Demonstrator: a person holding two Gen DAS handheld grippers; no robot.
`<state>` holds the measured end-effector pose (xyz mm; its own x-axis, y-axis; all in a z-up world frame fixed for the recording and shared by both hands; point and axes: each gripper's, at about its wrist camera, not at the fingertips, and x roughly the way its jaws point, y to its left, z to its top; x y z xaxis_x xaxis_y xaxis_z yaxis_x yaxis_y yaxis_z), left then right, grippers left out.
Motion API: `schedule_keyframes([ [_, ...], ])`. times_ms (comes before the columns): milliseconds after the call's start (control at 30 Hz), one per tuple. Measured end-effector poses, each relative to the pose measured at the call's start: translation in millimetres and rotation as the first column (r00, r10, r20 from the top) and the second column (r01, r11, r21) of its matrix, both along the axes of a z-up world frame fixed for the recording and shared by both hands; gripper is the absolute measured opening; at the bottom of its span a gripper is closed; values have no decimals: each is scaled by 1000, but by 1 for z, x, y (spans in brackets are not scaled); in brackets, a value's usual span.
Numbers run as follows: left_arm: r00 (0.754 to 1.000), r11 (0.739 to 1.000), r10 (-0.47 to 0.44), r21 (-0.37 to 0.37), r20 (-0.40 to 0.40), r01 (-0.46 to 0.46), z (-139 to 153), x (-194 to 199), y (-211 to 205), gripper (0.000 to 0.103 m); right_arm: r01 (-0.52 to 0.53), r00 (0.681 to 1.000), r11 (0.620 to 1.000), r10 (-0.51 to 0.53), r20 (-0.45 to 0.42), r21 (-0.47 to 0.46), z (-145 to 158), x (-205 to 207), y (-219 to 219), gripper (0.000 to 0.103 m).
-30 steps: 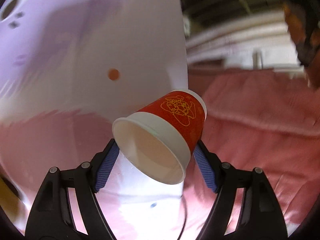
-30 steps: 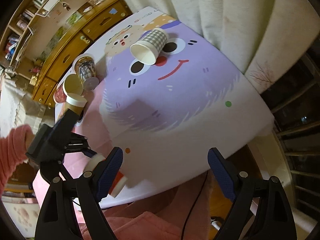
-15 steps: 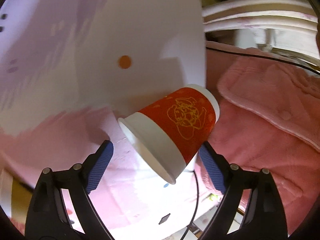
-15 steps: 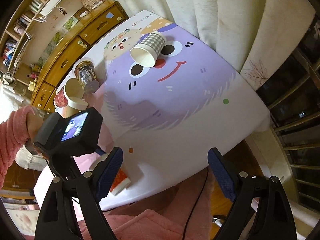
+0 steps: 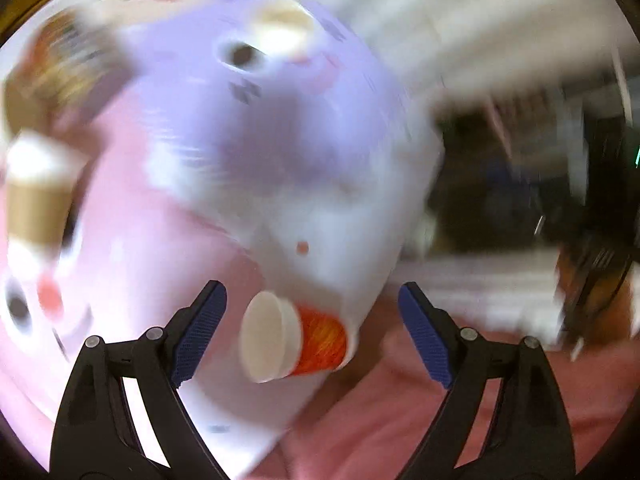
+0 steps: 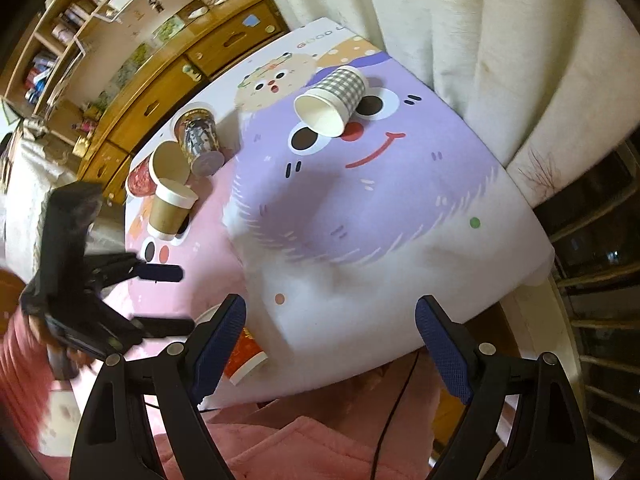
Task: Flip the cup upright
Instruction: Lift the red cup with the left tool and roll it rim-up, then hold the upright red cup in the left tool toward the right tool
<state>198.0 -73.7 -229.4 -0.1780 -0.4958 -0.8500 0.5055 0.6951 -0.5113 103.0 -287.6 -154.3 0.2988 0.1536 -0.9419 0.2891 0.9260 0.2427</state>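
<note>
A red paper cup [image 5: 296,338] with a white rim lies near the table's near edge, free between the wide-apart jaws of my open left gripper [image 5: 312,330]; the left wrist view is motion-blurred. In the right wrist view the same red cup [image 6: 244,354] shows partly behind my finger, and the left gripper [image 6: 158,300] is open to its left. My right gripper [image 6: 330,344] is open and empty above the table's near edge. A checked cup [image 6: 334,100] lies on its side at the far end of the mat.
A brown cup [image 6: 170,212] stands upright at the left. A patterned cup [image 6: 198,140] and another cup [image 6: 170,162] lie beside it. The cartoon mat [image 6: 380,208] covers the table. A curtain [image 6: 500,40] hangs behind. A wooden cabinet [image 6: 168,84] stands at far left.
My left gripper opened and let go of the red cup, which now sits lower on the table near its edge. The left gripper swung back fast. The right gripper has hardly moved.
</note>
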Motion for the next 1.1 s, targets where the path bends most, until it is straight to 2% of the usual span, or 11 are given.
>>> schedule_keyframes([
  [33, 990, 990, 140, -17, -7, -140, 3, -1, 17, 86, -9, 1000, 1000, 9, -7, 7, 0, 5, -2, 88],
  [100, 954, 953, 300, -32, -28, -300, 4, -6, 35, 86, -32, 999, 999, 32, -6, 27, 1, 12, -7, 88],
  [200, 849, 850, 526, 6, -40, -526, 0, -35, 65, 86, -97, 995, 995, 97, -9, 33, 1, 23, -10, 88],
  [300, 689, 694, 720, 49, -81, -719, -12, -74, 94, 86, -183, 982, 982, 185, -37, 39, -2, 36, -11, 88],
  [500, 441, 456, 887, 111, -136, -883, -43, -130, 139, 86, -370, 927, 928, 371, -50, 33, -3, 57, 0, 88],
  [667, 341, 359, 932, 178, -123, -916, -77, -152, 134, 86, -484, 873, 875, 484, -66, 17, -5, 64, 7, 88],
  [767, 322, 336, 942, 213, -96, -917, -90, -157, 128, 80, -530, 845, 848, 529, -74, 6, -6, 63, 6, 88],
  [833, 344, 357, 934, 228, -96, -906, -94, -155, 120, 66, -554, 830, 832, 553, -76, 5, -7, 61, 4, 88],
  [867, 359, 372, 928, 238, -97, -897, -95, -154, 115, 66, -560, 826, 828, 559, -74, 5, -7, 60, 2, 88],
  [967, 443, 435, 896, 261, -30, -862, -89, -141, 93, 61, -565, 822, 825, 565, -69, 14, -8, 58, -6, 88],
  [1100, 560, 544, 829, 238, -2, -804, -71, -110, 56, 61, -557, 828, 830, 558, -60, 23, -9, 57, -18, 88],
])
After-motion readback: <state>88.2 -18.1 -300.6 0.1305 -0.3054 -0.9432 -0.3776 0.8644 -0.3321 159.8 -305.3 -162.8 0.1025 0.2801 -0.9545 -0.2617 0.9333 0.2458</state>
